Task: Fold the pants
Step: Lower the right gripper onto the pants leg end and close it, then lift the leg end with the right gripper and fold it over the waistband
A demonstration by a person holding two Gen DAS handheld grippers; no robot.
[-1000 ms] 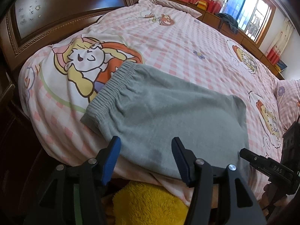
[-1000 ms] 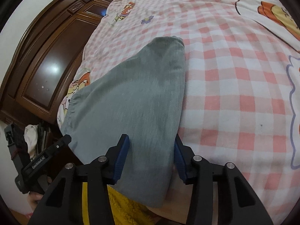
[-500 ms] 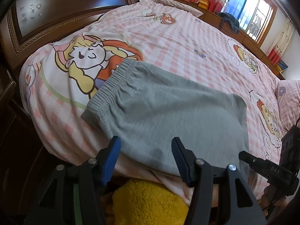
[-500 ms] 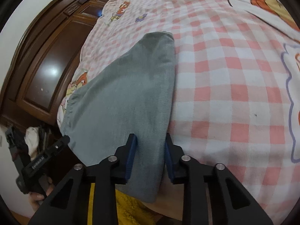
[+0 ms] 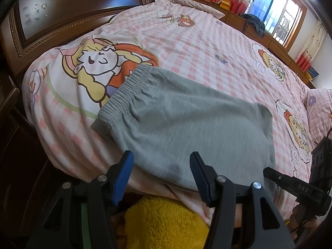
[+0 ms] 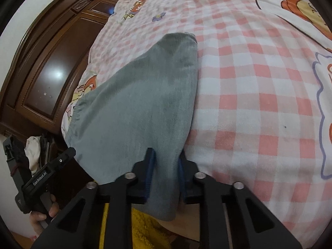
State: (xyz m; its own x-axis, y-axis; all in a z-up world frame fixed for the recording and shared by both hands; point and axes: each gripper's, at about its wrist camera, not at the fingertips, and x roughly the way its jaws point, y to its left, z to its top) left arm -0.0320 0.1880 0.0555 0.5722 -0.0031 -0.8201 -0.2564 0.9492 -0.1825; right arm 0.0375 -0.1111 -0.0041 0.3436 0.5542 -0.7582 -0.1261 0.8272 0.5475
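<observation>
The right gripper (image 6: 165, 173) was seen pinched shut on the near edge of the grey pants (image 6: 137, 108), cloth bunched between its blue pads. The left gripper (image 5: 160, 173) was held wide open just short of the same hem, with nothing in it. The pants (image 5: 180, 128) were laid folded at the near edge of the bed (image 5: 207, 41), waistband (image 5: 124, 91) to the left. The cloth was judged soft, light and limp, best taken at hems or corners. Open bedding was left beyond and rightward; a wooden headboard (image 5: 62, 16) bounded the left.
</observation>
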